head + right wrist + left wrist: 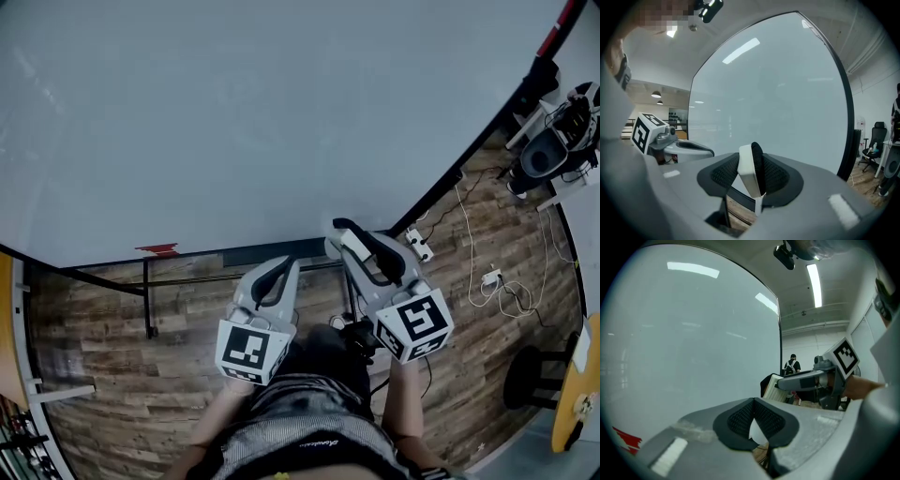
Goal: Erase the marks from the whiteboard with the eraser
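Whiteboard (234,112) fills the upper frame of the head view, lying straight ahead of both tongs, with the right gripper (349,236) a little nearer its lower edge than the left. The right jaws clamp the eraser (747,173) across its thickness, standing on end and edge-on to the board, while the left gripper (754,416) is closed at the tips on nothing. No writing shows on the pale surface, only a red patch (157,249) at its lower left edge, and I cannot tell whether that is ink or a sticker.
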### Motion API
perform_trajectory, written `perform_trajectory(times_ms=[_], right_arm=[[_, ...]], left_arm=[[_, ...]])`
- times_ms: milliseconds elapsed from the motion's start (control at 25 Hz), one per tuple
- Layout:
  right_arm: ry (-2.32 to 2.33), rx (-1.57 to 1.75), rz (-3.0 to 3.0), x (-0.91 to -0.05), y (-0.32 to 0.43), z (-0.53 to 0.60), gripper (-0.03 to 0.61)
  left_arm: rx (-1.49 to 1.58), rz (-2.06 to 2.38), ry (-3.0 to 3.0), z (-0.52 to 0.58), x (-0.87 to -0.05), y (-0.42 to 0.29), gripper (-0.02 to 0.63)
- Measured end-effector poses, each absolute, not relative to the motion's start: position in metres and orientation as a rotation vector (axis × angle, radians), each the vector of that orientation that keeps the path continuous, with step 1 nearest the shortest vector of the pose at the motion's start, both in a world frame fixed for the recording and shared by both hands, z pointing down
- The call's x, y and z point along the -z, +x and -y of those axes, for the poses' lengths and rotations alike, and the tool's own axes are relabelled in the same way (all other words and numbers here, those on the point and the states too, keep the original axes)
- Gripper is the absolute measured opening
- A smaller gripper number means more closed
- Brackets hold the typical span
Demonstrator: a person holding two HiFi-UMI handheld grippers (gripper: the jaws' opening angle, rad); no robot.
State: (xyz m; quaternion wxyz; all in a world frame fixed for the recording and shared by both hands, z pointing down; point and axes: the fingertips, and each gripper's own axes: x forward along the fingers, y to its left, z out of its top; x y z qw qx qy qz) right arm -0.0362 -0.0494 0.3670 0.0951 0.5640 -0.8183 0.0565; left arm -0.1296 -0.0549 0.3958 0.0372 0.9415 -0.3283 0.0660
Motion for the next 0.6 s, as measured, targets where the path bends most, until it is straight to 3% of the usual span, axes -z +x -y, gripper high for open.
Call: perform_trajectory(times_ms=[600], right_arm=[[1.516,-0.199,2.535,-0.358,0.017,0.073,0.156]], left_arm=[[-0.181,1.201,2.755,0.085,-0.387,-0.082,0.000]])
